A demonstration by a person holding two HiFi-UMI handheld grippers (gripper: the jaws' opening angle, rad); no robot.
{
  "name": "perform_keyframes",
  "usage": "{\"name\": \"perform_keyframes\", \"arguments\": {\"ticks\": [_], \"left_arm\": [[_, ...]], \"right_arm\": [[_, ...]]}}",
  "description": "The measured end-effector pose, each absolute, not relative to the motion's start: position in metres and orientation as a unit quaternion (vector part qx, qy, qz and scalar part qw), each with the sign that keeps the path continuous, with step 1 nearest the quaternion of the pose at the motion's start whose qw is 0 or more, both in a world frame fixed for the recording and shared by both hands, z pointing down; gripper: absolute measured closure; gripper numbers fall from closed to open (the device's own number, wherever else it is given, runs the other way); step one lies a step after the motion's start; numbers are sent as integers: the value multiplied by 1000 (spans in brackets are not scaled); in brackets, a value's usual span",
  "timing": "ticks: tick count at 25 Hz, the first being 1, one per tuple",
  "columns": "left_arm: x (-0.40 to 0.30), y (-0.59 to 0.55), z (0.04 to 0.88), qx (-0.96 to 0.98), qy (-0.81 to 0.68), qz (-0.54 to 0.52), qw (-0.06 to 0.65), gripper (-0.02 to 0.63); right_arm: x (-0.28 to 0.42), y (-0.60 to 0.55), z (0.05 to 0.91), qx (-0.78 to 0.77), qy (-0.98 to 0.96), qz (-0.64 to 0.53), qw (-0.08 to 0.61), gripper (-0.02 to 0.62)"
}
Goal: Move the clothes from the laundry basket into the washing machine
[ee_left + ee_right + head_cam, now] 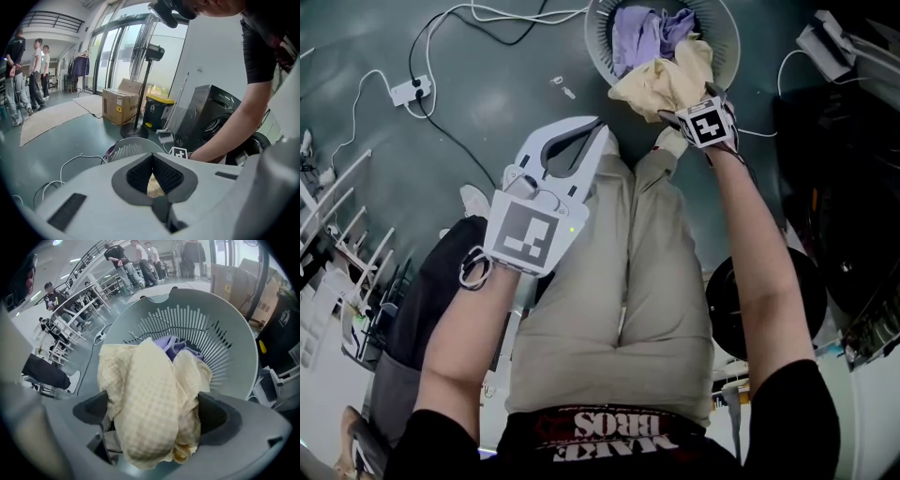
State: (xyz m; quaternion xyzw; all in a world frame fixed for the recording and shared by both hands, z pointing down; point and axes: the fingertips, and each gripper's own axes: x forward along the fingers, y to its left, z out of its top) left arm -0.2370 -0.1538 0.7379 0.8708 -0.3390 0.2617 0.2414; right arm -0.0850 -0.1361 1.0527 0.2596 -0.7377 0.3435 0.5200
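Cream checked cloth (pixel 150 399) lies heaped at the near edge of the round grey laundry basket (pixel 234 333), which stands on the dark floor (pixel 487 112) just ahead of the person's feet. Purple clothes (pixel 642 33) lie deeper in the basket, behind the cream piece.

The right tongs (pixel 152 416) point steeply down into the basket. They stand wide open, and the cream cloth fills the gap between them, bulging up over the lower part. The cloth brushes the dark pads (pixel 215 416) on both sides, but they do not squeeze it. In the head view the marker cube on these tongs sits right at the edge of the cream cloth.

The left tongs (pixel 600 124) hang over the person's beige trousers (pixel 637 281), short of the basket and well apart from the right tongs. They are closed with nothing between them. A scrap of cream cloth shows only through the small opening behind the ribbed pads (pixel 166 173), farther off.

The dark washing machine (pixel 213 112) with its round door stands to the right of the basket. White cables and a power strip (pixel 411 91) trail across the floor to the left. In the left gripper view, a cardboard box (pixel 119 105), a standing fan (pixel 145 70) and a bin with a yellow lid (pixel 157 112) stand by the windows beyond the basket.
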Motion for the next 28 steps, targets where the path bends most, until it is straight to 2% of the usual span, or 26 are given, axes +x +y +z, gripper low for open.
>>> {"name": "perform_keyframes", "arguments": {"ticks": [6,14,17,22,28], "left_arm": [[-243,-147,740,865,-347,263,248,609],[-241,-137,726,864,-346,262,255,608],[-239,-136,717,865,-345,259,257,608],[-238,-140,707,865,-349,253,255,609],[-232,-145,686,869,-352,250,243,609]], "right_arm": [[-89,-129,1063,242,-729,366,525,19],[-83,-110,1042,191,-719,324,584,284],[-79,-106,1034,193,-714,303,601,346],[-74,-120,1007,251,-722,310,566,486],[-66,-124,965,291,-725,393,484,506]]}}
